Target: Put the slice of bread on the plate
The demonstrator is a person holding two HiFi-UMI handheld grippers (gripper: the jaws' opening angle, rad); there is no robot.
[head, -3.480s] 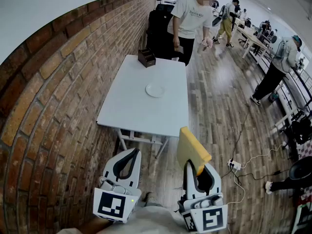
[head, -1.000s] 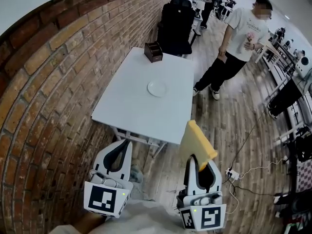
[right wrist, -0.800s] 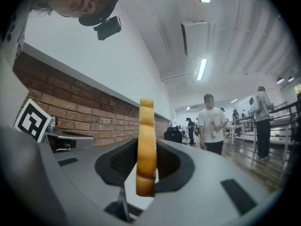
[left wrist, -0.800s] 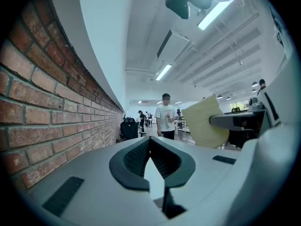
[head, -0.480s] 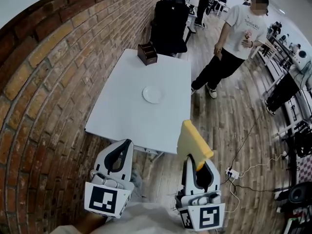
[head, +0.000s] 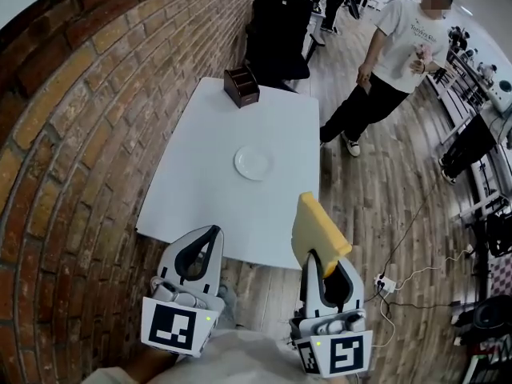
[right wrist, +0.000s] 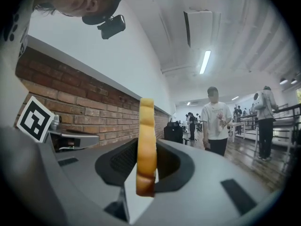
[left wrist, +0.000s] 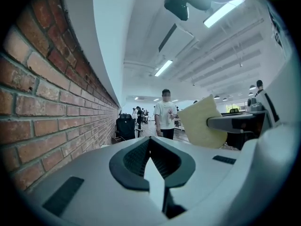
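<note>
Now nearer the table [head: 204,186]: right claw [head: 322,258] tight on bread slice [head: 317,230], left claw [head: 211,234] closed.

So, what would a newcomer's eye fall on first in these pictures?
The yellow slice of bread stands on edge, clamped in the right gripper, low in the head view. Beyond it a white table runs along a brick wall, with a small white plate near its middle. A person in a white shirt stands past the table's far right corner.

The slice of bread [head: 318,234] is yellow with a brown crust. The plate [head: 253,163] and table [head: 204,194] are white. The wall [head: 72,134] is red brick.
</note>
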